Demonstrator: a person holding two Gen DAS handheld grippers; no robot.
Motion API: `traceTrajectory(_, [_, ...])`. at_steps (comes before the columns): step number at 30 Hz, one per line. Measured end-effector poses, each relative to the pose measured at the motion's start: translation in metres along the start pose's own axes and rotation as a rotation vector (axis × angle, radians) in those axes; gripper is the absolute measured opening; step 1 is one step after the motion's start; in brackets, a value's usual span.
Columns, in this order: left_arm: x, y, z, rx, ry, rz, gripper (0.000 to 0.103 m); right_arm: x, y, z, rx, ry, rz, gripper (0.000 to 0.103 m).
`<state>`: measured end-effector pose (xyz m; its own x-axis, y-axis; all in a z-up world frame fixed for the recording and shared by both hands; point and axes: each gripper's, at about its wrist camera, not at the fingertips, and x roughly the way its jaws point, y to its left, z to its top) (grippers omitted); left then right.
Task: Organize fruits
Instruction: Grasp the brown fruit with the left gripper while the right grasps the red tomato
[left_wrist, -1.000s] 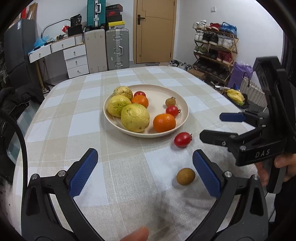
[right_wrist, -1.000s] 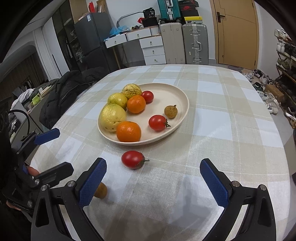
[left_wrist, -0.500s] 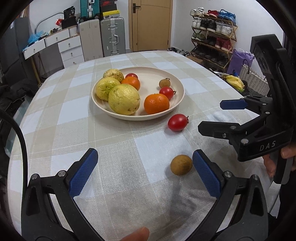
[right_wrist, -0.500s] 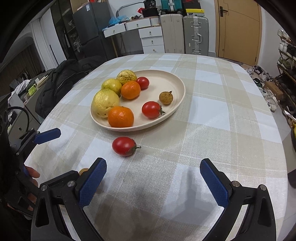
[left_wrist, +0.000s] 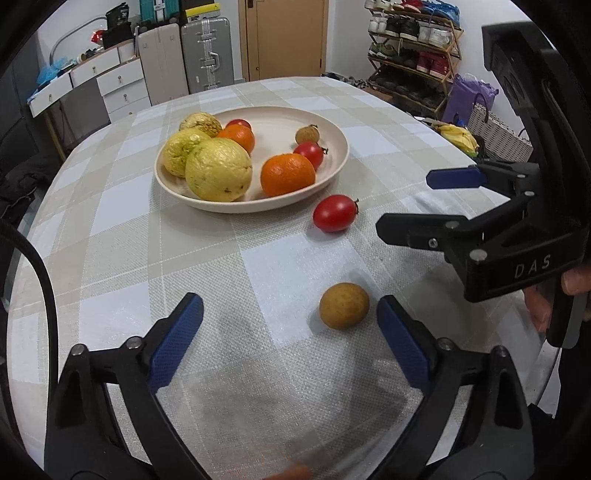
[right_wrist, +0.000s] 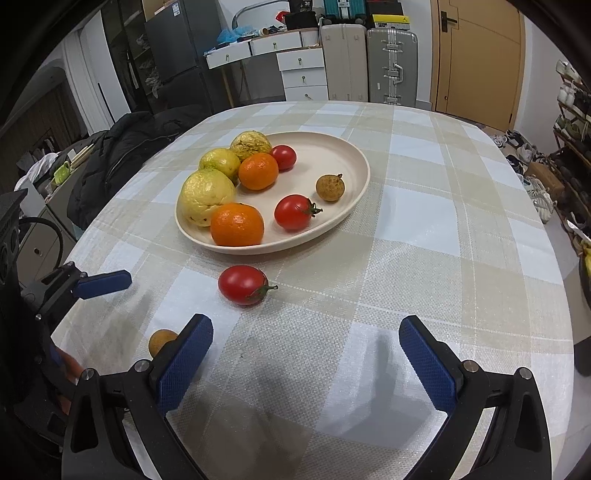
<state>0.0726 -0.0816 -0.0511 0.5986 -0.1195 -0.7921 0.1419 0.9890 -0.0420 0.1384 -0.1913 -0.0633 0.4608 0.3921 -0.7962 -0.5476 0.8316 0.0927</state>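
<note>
Tan and round, the small longan-like fruit (left_wrist: 344, 305) lies on the checked-cloth desk (left_wrist: 110, 236), lower right of the left view, just inside the left tongs' (left_wrist: 290, 325) wide-open, empty right pad; centre it before squeezing gently. Right tongs (right_wrist: 306, 350) gape empty too.

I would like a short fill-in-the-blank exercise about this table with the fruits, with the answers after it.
1. The number of fruits lying on the tablecloth outside the plate is ____.
2. The plate holds ____ oranges.
3. The small brown fruit on the cloth lies closest to the ____ gripper.
4. The jaws of the right gripper are ____.

Answers: two; two; left; open
</note>
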Motion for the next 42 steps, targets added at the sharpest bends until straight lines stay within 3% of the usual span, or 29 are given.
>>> traceTrajectory(2, [0.003, -0.002, -0.001, 0.010, 0.010, -0.020, 0.081, 0.001, 0.000, 0.000, 0.000, 0.003, -0.001, 0.103])
traceTrajectory(6, [0.006, -0.008, -0.004, 0.036, 0.028, -0.066, 0.074, 0.003, 0.000, -0.001, -0.001, 0.006, 0.000, 0.103])
traceTrajectory(9, [0.006, -0.012, -0.006, 0.060, 0.026, -0.058, 0.067, 0.003, 0.001, -0.001, -0.004, 0.008, 0.000, 0.103])
traceTrajectory(12, [0.003, -0.013, -0.006, 0.059, 0.018, -0.081, 0.051, 0.004, 0.001, -0.001, -0.003, 0.013, -0.002, 0.103])
traceTrajectory(14, [0.002, -0.012, -0.005, 0.053, 0.015, -0.104, 0.033, 0.005, 0.001, -0.001, -0.001, 0.014, -0.002, 0.103])
traceTrajectory(16, [0.001, -0.010, -0.004, 0.046, 0.016, -0.138, 0.024, 0.006, 0.001, -0.001, -0.002, 0.015, -0.001, 0.103])
traceTrajectory(35, [-0.025, 0.033, 0.006, -0.059, -0.105, -0.062, 0.024, 0.019, 0.019, 0.006, -0.028, 0.012, -0.001, 0.101])
traceTrajectory(42, [-0.029, 0.050, 0.007, -0.097, -0.129, -0.040, 0.024, 0.027, 0.035, 0.008, -0.056, 0.024, 0.028, 0.083])
